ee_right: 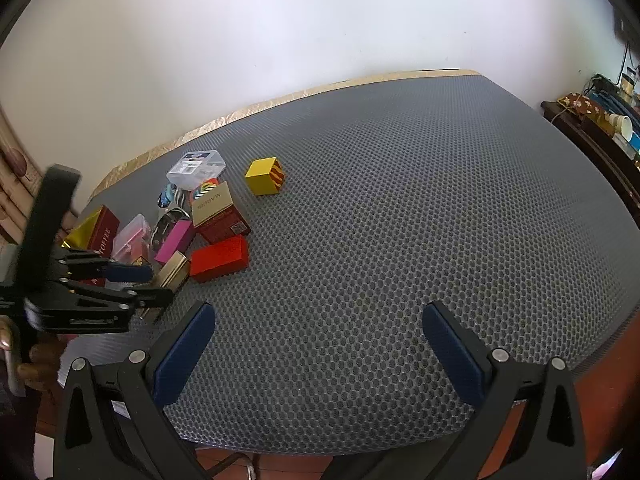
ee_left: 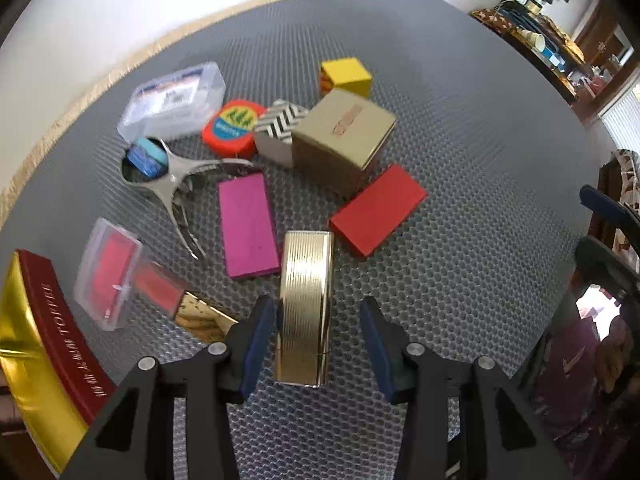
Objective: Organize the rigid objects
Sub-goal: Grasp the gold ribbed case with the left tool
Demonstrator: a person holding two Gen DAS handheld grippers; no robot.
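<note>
A ribbed gold case [ee_left: 306, 304] lies flat on the grey honeycomb mat [ee_left: 460, 160], pointing away from me. My left gripper [ee_left: 318, 304] straddles its near half. The left pad [ee_left: 260, 344] sits close against the case, and mat shows between the case and the right pad [ee_left: 376, 344]. In the right wrist view the left gripper [ee_right: 160, 284] reaches in from the left over the same gold case [ee_right: 174, 270]. My right gripper [ee_right: 318, 312] is open wide above bare mat, with nothing between its fingers.
Beyond the case lie a magenta block [ee_left: 248, 228], a red block [ee_left: 378, 208], a gold box [ee_left: 344, 136], a yellow cube [ee_left: 346, 76], a chevron box [ee_left: 276, 128], an orange tape measure [ee_left: 230, 126], clear plastic boxes [ee_left: 174, 100] and a metal tool [ee_left: 176, 184]. A red-and-gold toffee box [ee_left: 52, 328] lies at the left.
</note>
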